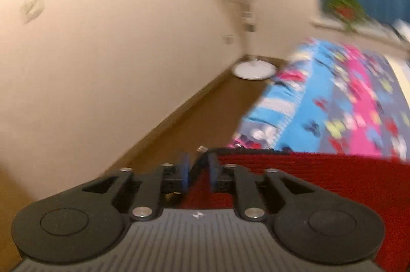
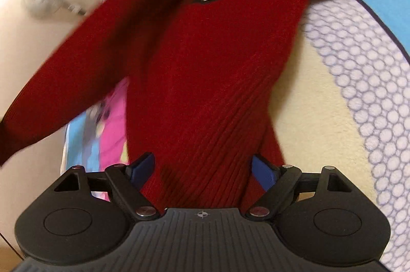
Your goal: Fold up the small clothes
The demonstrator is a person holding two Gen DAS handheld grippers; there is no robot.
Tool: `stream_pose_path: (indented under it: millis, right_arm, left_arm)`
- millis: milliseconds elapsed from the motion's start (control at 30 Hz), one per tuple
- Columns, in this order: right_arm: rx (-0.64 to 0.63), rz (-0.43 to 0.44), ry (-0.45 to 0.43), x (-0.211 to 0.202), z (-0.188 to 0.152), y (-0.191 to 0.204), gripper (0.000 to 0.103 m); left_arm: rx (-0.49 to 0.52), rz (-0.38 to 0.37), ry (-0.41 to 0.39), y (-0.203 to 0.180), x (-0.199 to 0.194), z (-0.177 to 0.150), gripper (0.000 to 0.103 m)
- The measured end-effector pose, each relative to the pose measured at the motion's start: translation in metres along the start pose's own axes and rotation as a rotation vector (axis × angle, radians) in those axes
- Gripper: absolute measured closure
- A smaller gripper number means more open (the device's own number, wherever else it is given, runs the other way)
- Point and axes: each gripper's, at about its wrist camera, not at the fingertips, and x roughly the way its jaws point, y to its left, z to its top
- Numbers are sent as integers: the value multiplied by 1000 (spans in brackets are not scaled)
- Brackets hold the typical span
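Left gripper (image 1: 197, 170) fingers pinch 1 red sweater's (image 2: 217, 72) edge — right gripper (image 2: 203, 169) fingers spread wide around its hem.

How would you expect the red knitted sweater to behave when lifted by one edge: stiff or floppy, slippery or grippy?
Probably floppy: the red sweater drapes and its sleeve hangs loose. Likely grippy, given its ribbed knit. The left gripper seems to pinch an edge easily.
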Motion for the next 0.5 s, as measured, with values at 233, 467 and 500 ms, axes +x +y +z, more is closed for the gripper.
stream_pose_path:
  millis: [233, 467, 500]
  right_arm:
    - [-153, -89, -151, -83, 48, -48, 90]
    - [14, -570, -305, -164, 99, -188, 74]
    - [16, -511, -311, -176, 90, -197, 66]
  left_arm:
    - [99, -334, 227, 6, -18, -114, 18]
    - [340, -549, 421, -26, -80, -273, 18]
    - [373, -570, 424, -32, -92, -287, 18]
